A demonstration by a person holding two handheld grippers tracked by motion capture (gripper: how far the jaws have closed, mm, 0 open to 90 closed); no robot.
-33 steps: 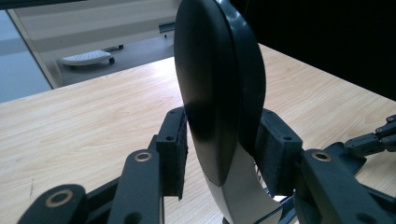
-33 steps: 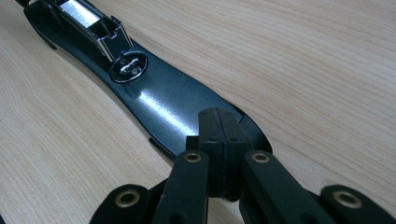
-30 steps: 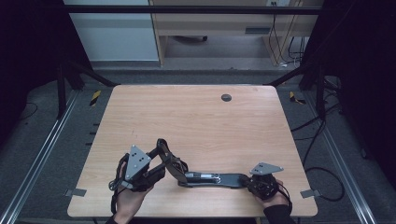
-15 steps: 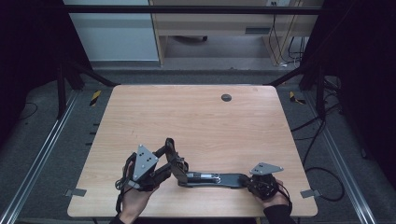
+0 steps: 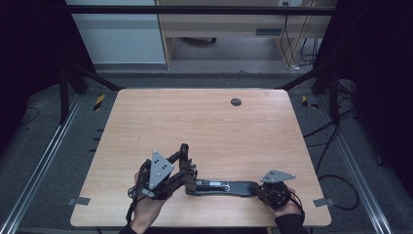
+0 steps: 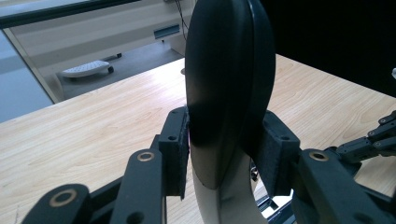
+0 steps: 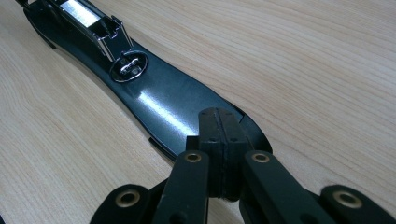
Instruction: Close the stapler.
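On the table [image 5: 204,122], near its front edge, lies an opened stapler [image 5: 219,186]. The right gripper [image 7: 219,154], shut, pins its base flat; the left gripper [image 6: 224,154] clamps the raised top. Swing the top gently, keeping the base still.

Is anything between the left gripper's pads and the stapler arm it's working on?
Nothing visible. In the left gripper view the left gripper has both pads against the raised black stapler arm, one on each side. The right gripper rests shut on the stapler's base.
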